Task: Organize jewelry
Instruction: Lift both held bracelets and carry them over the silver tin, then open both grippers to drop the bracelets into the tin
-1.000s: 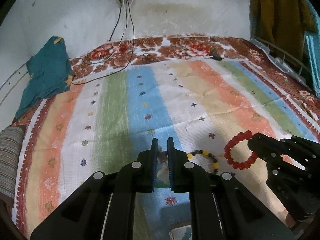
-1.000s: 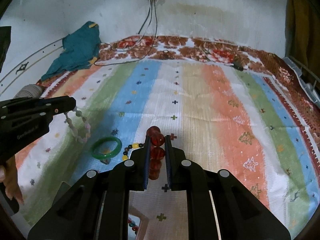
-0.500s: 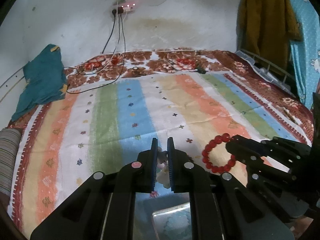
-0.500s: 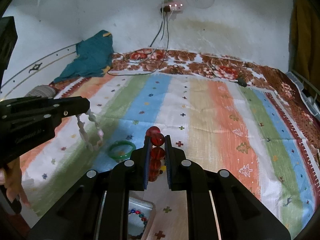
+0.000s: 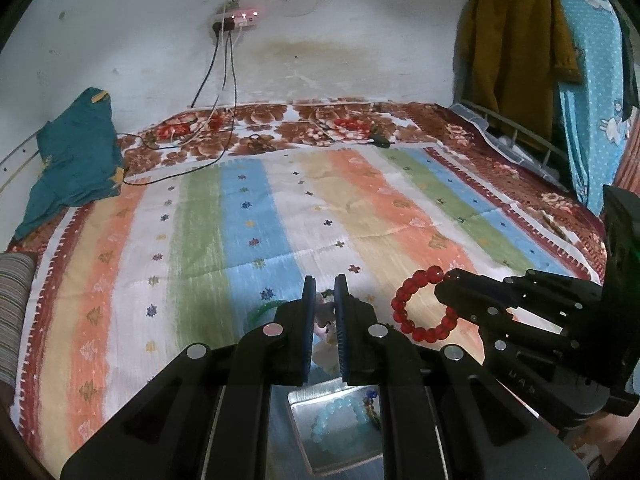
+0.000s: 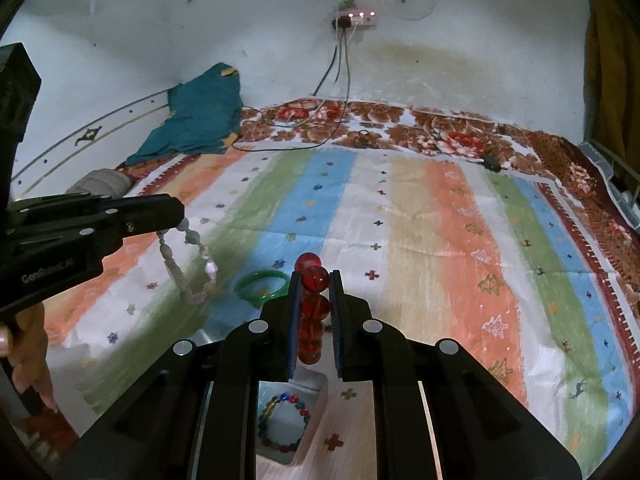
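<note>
My left gripper (image 5: 322, 285) is shut on a pale pink bead bracelet (image 5: 325, 320), which hangs from its tip in the right wrist view (image 6: 188, 268). My right gripper (image 6: 314, 278) is shut on a red bead bracelet (image 6: 312, 308), seen as a ring in the left wrist view (image 5: 420, 304). Both are held above the striped bedspread (image 5: 360, 208). A metal tin (image 5: 336, 436) below the left gripper holds a light blue bead bracelet (image 5: 340, 418). A box (image 6: 288, 420) under the right gripper holds a multicoloured bead bracelet (image 6: 284, 422). A green bangle (image 6: 262, 285) lies on the bedspread.
A teal cloth (image 5: 72, 160) lies at the bed's far left corner. Cables (image 5: 224, 80) run from a wall power strip (image 5: 238, 20) down onto the floral border. Clothes hang at the right (image 5: 516, 48). A striped bolster (image 5: 12, 312) lies at the left edge.
Both grippers have lifted and drawn back toward me with their bracelets. The tin and the box with bracelets have come into view beneath them.
</note>
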